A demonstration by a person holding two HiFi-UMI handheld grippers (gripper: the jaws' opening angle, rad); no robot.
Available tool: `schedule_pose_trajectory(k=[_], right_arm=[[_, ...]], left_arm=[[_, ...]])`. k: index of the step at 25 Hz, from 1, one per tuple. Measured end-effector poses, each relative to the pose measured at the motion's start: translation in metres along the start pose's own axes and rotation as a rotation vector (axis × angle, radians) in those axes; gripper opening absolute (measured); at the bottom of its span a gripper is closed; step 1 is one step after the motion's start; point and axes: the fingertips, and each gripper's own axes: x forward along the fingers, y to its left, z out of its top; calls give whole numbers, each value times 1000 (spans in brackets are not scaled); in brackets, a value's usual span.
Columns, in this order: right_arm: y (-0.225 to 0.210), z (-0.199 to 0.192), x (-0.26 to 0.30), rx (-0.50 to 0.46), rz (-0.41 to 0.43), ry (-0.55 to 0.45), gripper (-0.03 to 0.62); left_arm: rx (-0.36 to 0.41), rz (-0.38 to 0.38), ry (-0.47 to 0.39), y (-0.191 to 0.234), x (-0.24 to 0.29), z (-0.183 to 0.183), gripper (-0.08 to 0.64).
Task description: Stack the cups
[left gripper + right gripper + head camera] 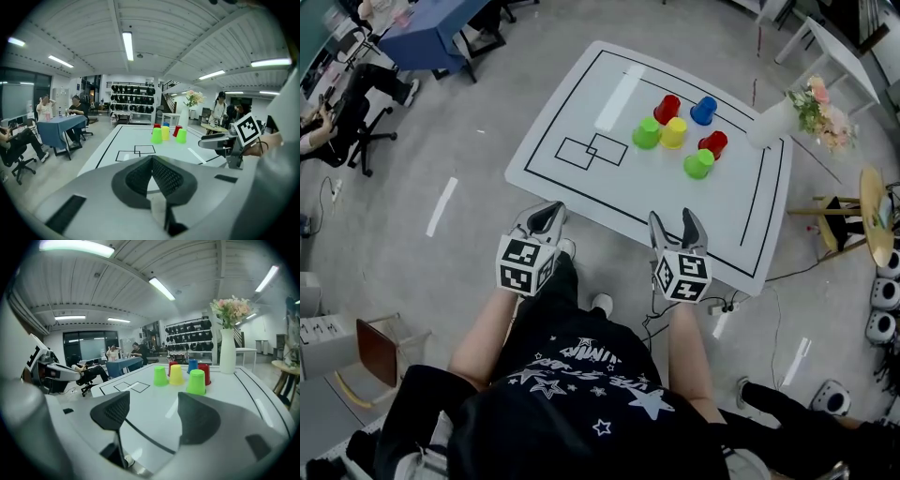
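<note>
Several upturned cups stand in a group at the far right of the white table (581, 94): a red cup (667, 108), a blue cup (704, 110), a green cup (646, 133), a yellow cup (674, 132), a second red cup (712, 143) and a second green cup (698, 163). My left gripper (547, 218) hovers at the table's near edge, shut and empty. The right gripper (675, 225) is held beside it, open and empty. In the right gripper view the nearest green cup (196, 381) stands well beyond the right gripper (152, 411). In the left gripper view the cups (165, 132) are far ahead of the left gripper (152, 161).
A white vase with flowers (773, 122) stands at the table's far right corner. Black lines and two small squares (591, 150) mark the tabletop. A blue-clothed table (431, 33) with seated people is at the far left, a chair (375, 352) at the near left, and a round wooden stand (872, 211) to the right.
</note>
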Motion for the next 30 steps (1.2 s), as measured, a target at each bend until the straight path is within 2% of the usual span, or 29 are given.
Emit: schedule_pose_trajectory(k=[10, 17, 30], right_arm=[[8, 46, 108, -4, -73, 17, 301], [-1, 58, 173, -22, -129, 64, 296], [-16, 58, 218, -90, -225, 127, 283]], left_arm=[[30, -120, 38, 66, 78, 34, 12], [32, -173, 60, 100, 118, 49, 12], [39, -230, 84, 122, 137, 52, 12]])
